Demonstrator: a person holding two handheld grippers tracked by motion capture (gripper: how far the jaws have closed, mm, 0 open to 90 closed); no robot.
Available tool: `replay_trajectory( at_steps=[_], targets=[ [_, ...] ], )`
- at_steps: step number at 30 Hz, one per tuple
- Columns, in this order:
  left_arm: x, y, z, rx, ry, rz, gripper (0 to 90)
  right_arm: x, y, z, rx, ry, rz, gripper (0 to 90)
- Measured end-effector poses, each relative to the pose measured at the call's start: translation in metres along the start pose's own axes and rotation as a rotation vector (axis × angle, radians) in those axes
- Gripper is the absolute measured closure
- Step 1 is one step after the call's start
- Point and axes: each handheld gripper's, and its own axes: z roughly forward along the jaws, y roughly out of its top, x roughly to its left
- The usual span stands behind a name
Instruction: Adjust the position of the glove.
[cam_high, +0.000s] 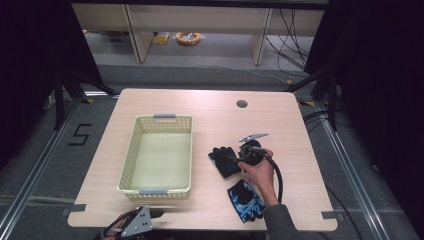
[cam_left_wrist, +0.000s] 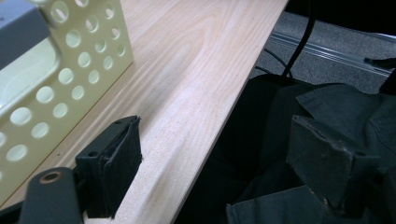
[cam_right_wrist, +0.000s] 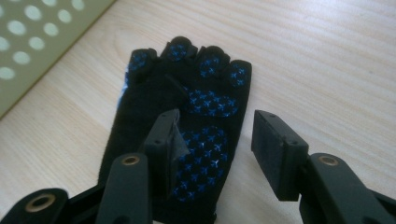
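A black glove (cam_high: 223, 161) with blue dots on its palm (cam_right_wrist: 205, 93) lies flat on the wooden table (cam_high: 210, 110), right of a pale yellow basket (cam_high: 157, 152). A second glove (cam_high: 246, 200), patterned blue and black, lies nearer the front edge. A hand holds my right gripper (cam_high: 238, 159) low over the black glove. In the right gripper view that gripper (cam_right_wrist: 217, 126) is open, with one jaw above the glove's palm and the other above bare wood beside it. My left gripper (cam_high: 161, 213) rests at the table's front left edge, open (cam_left_wrist: 219, 149) and holding nothing.
The basket's perforated wall (cam_left_wrist: 70, 70) stands close to the left gripper, and its corner (cam_right_wrist: 28, 46) is in the right gripper view. A round cable hole (cam_high: 242, 104) sits at the table's far side. Dark clothing (cam_left_wrist: 327, 107) lies below the front edge.
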Motion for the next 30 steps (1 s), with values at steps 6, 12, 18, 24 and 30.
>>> replay_trajectory(
  at_steps=[6,12,18,24,30],
  targets=[
    [0.001,0.001,0.001,0.007,0.008,-0.001,17.4,-0.001,0.001,0.005,0.011,-0.007,-0.001,55.4],
    [0.0,0.001,-0.001,0.006,-0.018,-0.011,17.4,0.001,-0.001,0.013,0.007,-0.008,-0.027,65.0],
    [-0.001,0.0,0.001,-0.003,-0.014,-0.002,17.4,0.001,-0.004,0.014,-0.01,0.012,-0.028,76.1],
    [-0.001,0.001,0.001,0.004,-0.014,-0.017,17.4,0.0,-0.003,0.013,-0.078,0.032,-0.102,86.1],
    [-0.001,0.001,0.0,0.0,-0.013,-0.009,17.5,0.009,0.009,-0.013,-0.082,0.026,-0.162,86.6]
  ],
)
